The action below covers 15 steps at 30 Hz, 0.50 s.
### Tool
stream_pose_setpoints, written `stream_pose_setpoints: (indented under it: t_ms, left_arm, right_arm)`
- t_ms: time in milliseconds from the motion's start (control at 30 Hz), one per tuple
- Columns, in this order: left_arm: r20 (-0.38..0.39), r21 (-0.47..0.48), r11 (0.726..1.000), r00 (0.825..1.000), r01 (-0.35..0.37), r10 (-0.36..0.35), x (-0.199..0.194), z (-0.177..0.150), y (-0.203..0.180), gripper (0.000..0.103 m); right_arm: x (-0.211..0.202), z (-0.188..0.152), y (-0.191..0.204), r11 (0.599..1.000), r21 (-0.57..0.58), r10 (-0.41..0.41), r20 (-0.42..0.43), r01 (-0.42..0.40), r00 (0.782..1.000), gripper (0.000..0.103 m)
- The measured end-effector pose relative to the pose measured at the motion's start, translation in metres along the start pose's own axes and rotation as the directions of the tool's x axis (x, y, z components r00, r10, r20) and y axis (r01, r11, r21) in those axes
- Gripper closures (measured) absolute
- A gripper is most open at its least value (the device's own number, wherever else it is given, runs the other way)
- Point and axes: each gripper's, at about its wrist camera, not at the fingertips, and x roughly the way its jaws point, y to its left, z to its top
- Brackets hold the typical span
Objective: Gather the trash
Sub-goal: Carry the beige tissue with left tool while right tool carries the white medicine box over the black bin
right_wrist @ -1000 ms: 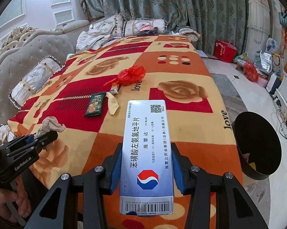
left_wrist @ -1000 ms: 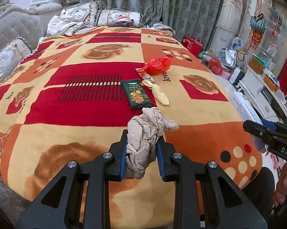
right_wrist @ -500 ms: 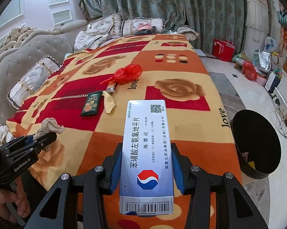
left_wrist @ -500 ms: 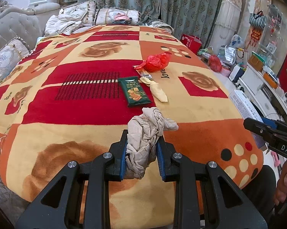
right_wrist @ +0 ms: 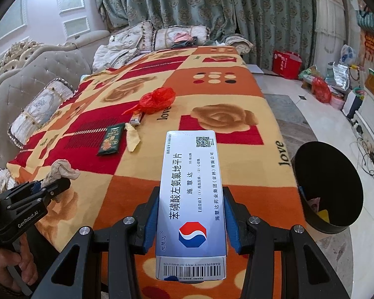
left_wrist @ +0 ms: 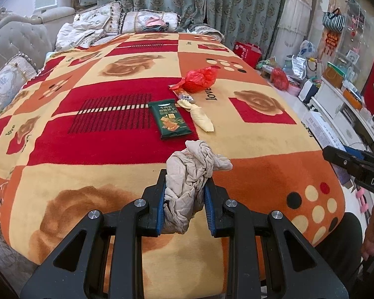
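My left gripper (left_wrist: 184, 189) is shut on a crumpled beige tissue (left_wrist: 189, 174), held above the near part of the patterned blanket (left_wrist: 87, 149). My right gripper (right_wrist: 190, 209) is shut on a silver-blue medicine box (right_wrist: 190, 199) over the blanket's near right corner. Further up the blanket lie a green snack wrapper (left_wrist: 169, 119), a pale yellow wrapper (left_wrist: 200, 119), a small printed wrapper (left_wrist: 184, 96) and a crumpled red plastic bag (left_wrist: 199, 78). A black trash bin (right_wrist: 329, 186) stands on the floor right of the bed, with some scraps inside.
A grey tufted sofa (right_wrist: 25, 79) and cushions (right_wrist: 35, 112) border the bed on the left. Curtains (right_wrist: 212, 7) hang behind. Bags, boxes and a low white cabinet (left_wrist: 341, 109) crowd the floor on the right. A hand (right_wrist: 7, 264) holds the left gripper.
Both grippers keep their hold and hardly move. The views shift slightly back from the bed, so the trash on the blanket sits a little further away.
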Motion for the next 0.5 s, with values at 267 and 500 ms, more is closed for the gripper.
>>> stream_pose_setpoints:
  t_ms: [267, 500]
  left_arm:
    - [0.004, 0.015, 1.0, 1.0, -0.003, 0.003, -0.001, 0.003, -0.006, 0.079]
    - [0.007, 0.03, 1.0, 1.0, -0.003, 0.003, -0.002, 0.005, -0.011, 0.079]
  right_arm:
    - [-0.006, -0.001, -0.018, 1.0, 0.025, -0.017, 0.01, 0.016, 1.0, 0.058]
    - [-0.013, 0.0, -0.028, 0.999, 0.035, -0.03, 0.024, 0.029, 0.999, 0.058]
